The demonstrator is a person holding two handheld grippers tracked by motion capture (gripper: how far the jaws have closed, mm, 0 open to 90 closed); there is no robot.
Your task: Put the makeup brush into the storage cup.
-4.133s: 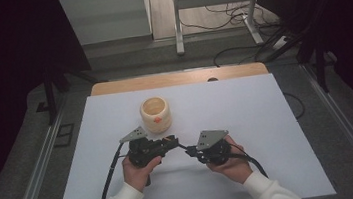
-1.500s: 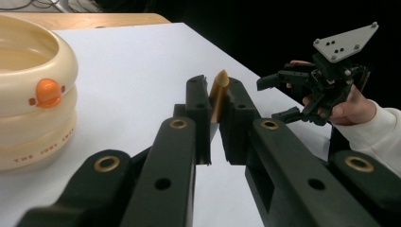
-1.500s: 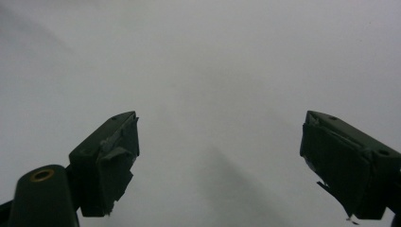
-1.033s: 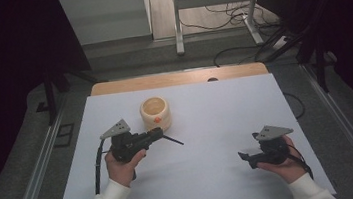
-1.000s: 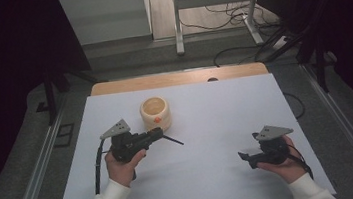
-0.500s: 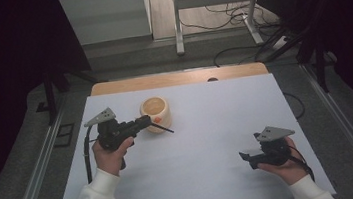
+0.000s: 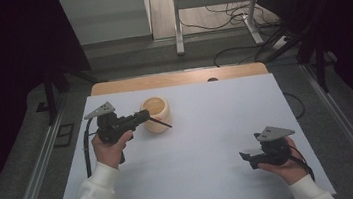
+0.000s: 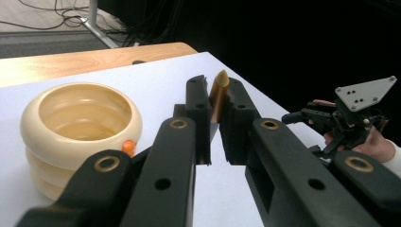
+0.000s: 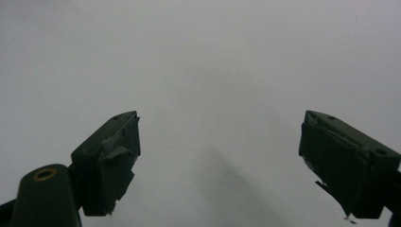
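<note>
Left gripper (image 7: 142,117) was recorded at the table's left, clamped on a slim pencil (image 8: 218,92), held level with its dark tip carried over the cream ribbed pot (image 7: 156,113), presumably for dropping in. Left forearm was raised, angled rightward. Right gripper (image 7: 244,155) was noted well apart at near right, jaws spread wide and empty, hand rested low on the white table (image 7: 209,141).

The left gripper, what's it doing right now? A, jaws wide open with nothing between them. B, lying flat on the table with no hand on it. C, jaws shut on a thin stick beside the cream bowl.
C: the left gripper has its jaws pinched on a thin stick, and the cream ridged bowl stands just beside it.
</note>
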